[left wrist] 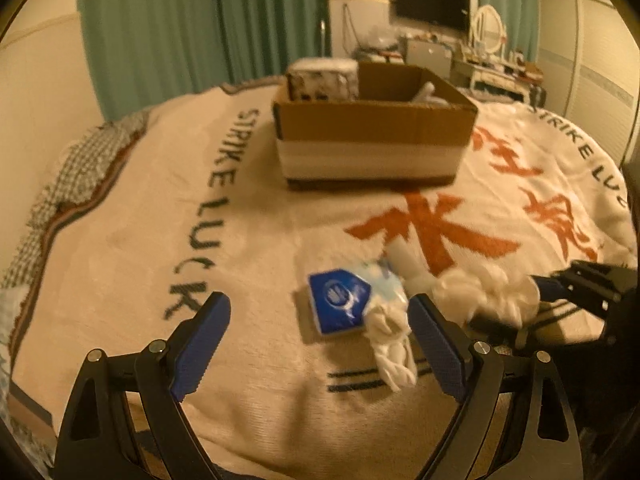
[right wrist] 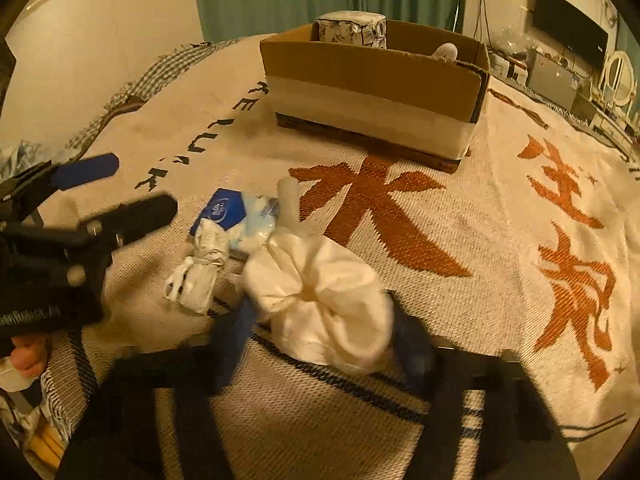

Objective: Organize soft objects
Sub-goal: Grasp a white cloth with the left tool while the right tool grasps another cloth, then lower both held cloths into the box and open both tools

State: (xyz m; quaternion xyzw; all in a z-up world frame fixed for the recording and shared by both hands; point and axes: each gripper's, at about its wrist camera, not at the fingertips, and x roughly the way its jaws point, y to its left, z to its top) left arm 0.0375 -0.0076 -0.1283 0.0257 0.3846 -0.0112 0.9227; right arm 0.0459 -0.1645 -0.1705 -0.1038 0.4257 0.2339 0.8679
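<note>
A cardboard box [left wrist: 372, 140] stands on the bed, also in the right wrist view [right wrist: 372, 92], with a patterned tissue pack [left wrist: 322, 80] and a white item inside. In front lie a blue tissue packet [left wrist: 338, 306], a knotted white cloth [left wrist: 392, 348] and a white tube [right wrist: 289, 202]. My left gripper [left wrist: 320, 344] is open and hovers just short of the packet and the knotted cloth. My right gripper [right wrist: 320, 340] is shut on a bunched white cloth [right wrist: 320, 300], which also shows in the left wrist view [left wrist: 488, 292].
A cream blanket [left wrist: 240, 240] with orange characters and dark lettering covers the bed. Green curtains hang behind. A TV [left wrist: 434, 4], mirror and cluttered desk stand at the far right. A checked cloth [left wrist: 80, 168] lies at the left bed edge.
</note>
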